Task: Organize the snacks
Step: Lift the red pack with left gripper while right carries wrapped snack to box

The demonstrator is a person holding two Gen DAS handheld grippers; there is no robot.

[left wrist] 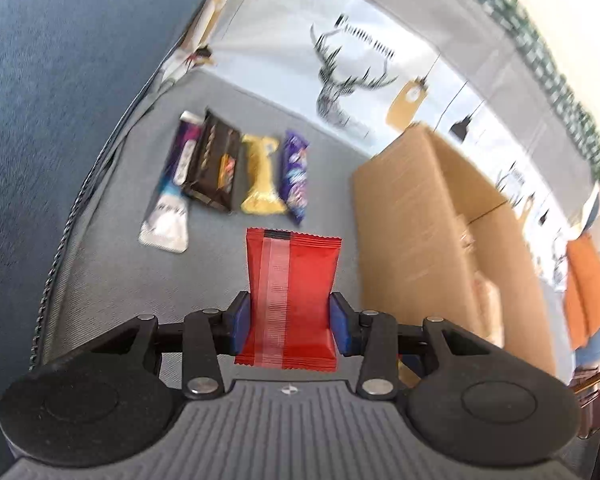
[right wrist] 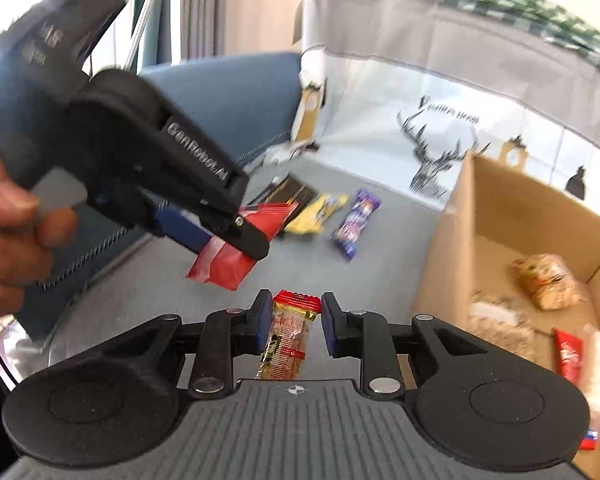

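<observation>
The left claw (left wrist: 291,322) is clamping a flat red packet (left wrist: 292,280) with a pale centre seam, upright between its pads. The right claw (right wrist: 294,326) is gripping a slim gold-and-red wrapped bar (right wrist: 288,336), with the cardboard box (right wrist: 500,216) to its right.

The packet (left wrist: 292,300) is red with a pale strip. The small bar (right wrist: 288,336) is gold and red. Pads (left wrist: 240,322) are blue. The box (left wrist: 440,240) is tan. Farther wrappers: purple (left wrist: 296,176), yellow (left wrist: 262,176), dark brown (left wrist: 214,160), perhaps white-purple (left wrist: 172,196). The cloth (left wrist: 340,76) shows a black stag.
</observation>
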